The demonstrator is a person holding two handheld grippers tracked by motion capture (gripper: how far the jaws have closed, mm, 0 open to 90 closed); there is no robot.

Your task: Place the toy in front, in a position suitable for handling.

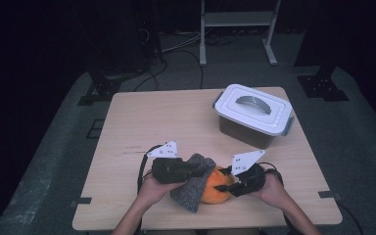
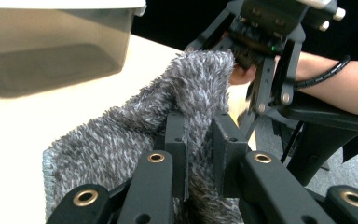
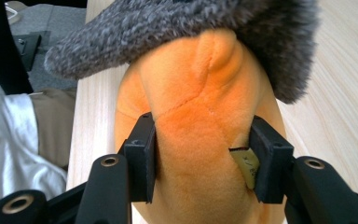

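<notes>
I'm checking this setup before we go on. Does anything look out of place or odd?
Nothing is spilled or broken. The one oddity: a grey fuzzy cloth is draped over the orange plush toy, hiding part of it. The left gripper pinches the cloth; the right gripper squeezes the toy. The lidded box sits undisturbed.

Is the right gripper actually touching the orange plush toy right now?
Touching. In the right gripper view, the right gripper has both pads pressed into the sides of the orange plush toy, denting its fabric.
</notes>
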